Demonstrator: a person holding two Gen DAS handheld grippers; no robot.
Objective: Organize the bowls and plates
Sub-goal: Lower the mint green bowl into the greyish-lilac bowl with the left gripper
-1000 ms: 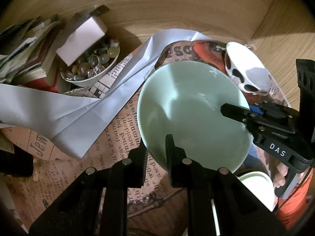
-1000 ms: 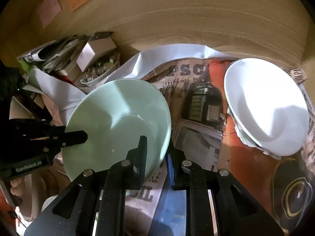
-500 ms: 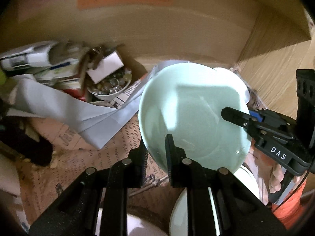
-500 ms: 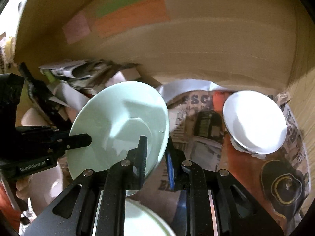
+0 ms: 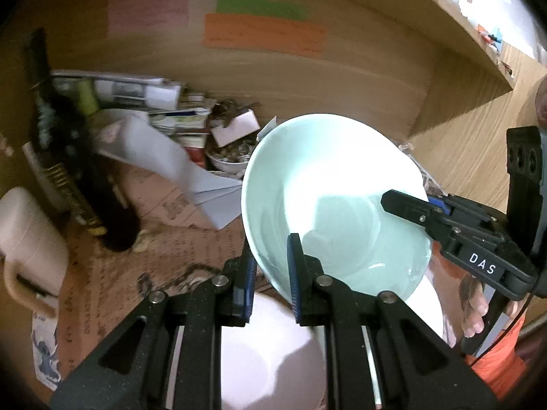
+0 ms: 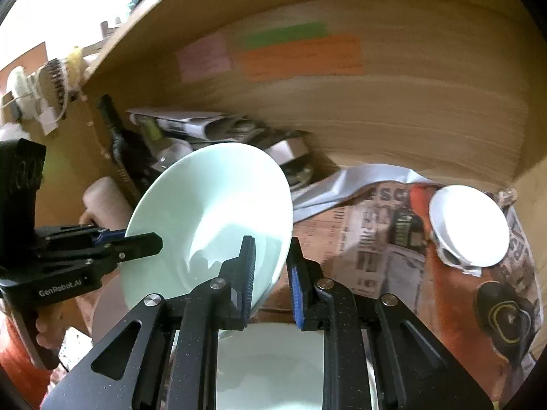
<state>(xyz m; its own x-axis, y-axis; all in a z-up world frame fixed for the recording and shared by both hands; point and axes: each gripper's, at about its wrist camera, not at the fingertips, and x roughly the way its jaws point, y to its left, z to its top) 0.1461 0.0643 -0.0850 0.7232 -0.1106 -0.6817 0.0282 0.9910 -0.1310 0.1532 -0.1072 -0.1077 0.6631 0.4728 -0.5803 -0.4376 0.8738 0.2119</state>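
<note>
A pale green bowl (image 5: 328, 191) is held in the air by both grippers, tilted. My left gripper (image 5: 270, 263) is shut on its left rim. My right gripper (image 6: 270, 266) is shut on its right rim; the bowl also shows in the right wrist view (image 6: 212, 212). The right gripper appears in the left wrist view (image 5: 444, 225), the left gripper in the right wrist view (image 6: 102, 246). A white plate (image 5: 270, 352) lies below the bowl; a pale dish (image 6: 270, 365) shows under my right gripper. A white plate (image 6: 468, 225) rests on newspaper at the right.
A wooden back wall (image 5: 307, 78) carries coloured paper labels (image 5: 263, 34). A small bowl of pebbles (image 5: 232, 153), stacked papers (image 5: 143, 92), a dark bottle (image 5: 68, 157) and a white jug (image 5: 27, 242) crowd the left. Newspaper (image 6: 376, 232) covers the shelf.
Both grippers have lifted the green bowl up and back from the newspaper, away from the back wall. Plates now show beneath it.
</note>
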